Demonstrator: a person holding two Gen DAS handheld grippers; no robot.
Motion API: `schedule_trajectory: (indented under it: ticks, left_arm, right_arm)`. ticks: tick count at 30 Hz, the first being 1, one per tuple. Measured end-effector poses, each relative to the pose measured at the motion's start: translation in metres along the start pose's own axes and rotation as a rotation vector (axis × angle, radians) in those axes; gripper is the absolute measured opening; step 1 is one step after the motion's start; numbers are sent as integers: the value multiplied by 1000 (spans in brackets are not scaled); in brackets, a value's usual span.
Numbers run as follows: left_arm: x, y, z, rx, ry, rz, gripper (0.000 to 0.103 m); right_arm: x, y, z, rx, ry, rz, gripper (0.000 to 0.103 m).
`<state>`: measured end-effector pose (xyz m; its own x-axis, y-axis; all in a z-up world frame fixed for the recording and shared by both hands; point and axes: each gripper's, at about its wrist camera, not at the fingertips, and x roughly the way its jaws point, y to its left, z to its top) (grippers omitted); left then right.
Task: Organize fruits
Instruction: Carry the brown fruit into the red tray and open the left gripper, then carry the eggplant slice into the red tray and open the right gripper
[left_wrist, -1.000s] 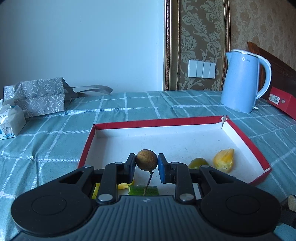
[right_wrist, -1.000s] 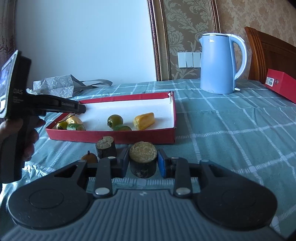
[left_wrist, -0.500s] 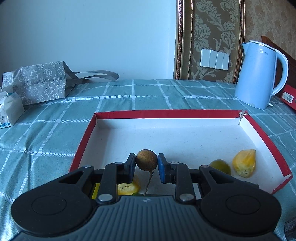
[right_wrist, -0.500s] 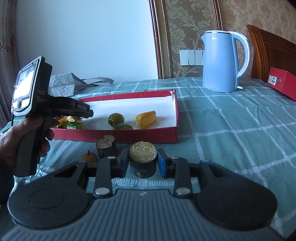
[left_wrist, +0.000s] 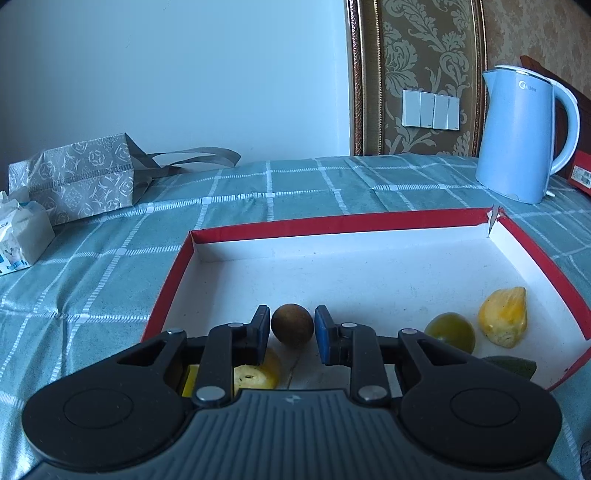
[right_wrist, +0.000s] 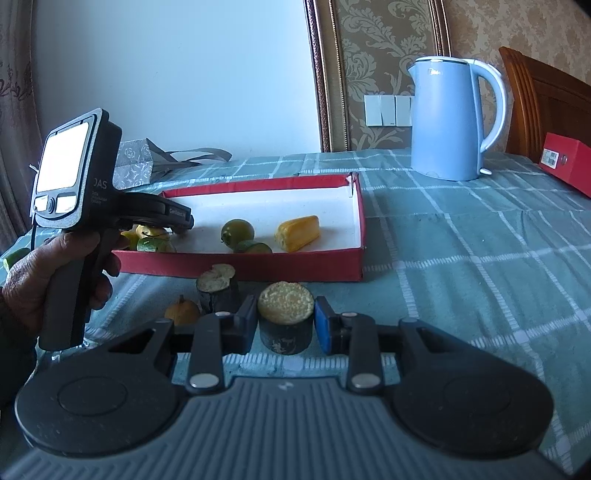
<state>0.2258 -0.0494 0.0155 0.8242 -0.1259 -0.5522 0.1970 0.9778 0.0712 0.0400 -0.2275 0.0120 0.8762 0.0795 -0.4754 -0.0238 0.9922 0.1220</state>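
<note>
My left gripper (left_wrist: 291, 328) is over the near left part of the red-rimmed white box (left_wrist: 332, 225). A round brown fruit (left_wrist: 291, 325) sits between its pads with small gaps on both sides, so the jaws stand slightly open. A yellow fruit (left_wrist: 255, 374) lies under it. A green fruit (left_wrist: 448, 330) and a yellow ridged fruit (left_wrist: 502, 317) lie at the box's right. My right gripper (right_wrist: 284, 325) is shut on a dark cylinder piece with a yellow top (right_wrist: 285, 317), on the cloth in front of the box (right_wrist: 354, 236).
A second dark cylinder piece (right_wrist: 218, 284) and a small orange fruit (right_wrist: 183, 310) lie on the cloth left of my right gripper. A blue kettle (right_wrist: 448, 118), a red box (right_wrist: 565, 162), a grey bag (left_wrist: 81, 177) and a tissue pack (left_wrist: 22, 232) stand around.
My left gripper has moved forward and left over the box and its jaws have loosened from the brown fruit. The right gripper has barely moved.
</note>
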Motion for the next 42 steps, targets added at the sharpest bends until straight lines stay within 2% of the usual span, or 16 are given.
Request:
schedule_trajectory:
  ticks: [5,16,20,27,32,37,42]
  left_arm:
    - [-16,5,-4,-23,-14,-7,30]
    - [-72,11,-28,-30,-117,-23,31]
    - [-87,14,-37,-55,-136,-60,44]
    - [-87,16,-42,-66,-145,-74,45]
    - [-79,19,-48,-78,-125,-88,46]
    - [-79,19,-51,-69,-135,-96,47]
    - [-80,24,-50,-104,-133,-117,48]
  right_arm:
    - [-1,0,2,-13,-8,-11,31]
    - [-3,-1,11,-34,-35,-43,31]
    - [5,3,26,-62,-49,-50,31]
    - [46,23,67,-124,-57,-49,31]
    - [97,29,93,-139,-2,-70,31]
    - [144,30,99,-156,78,-89,31]
    - [160,32,100,-139,109,-74,31]
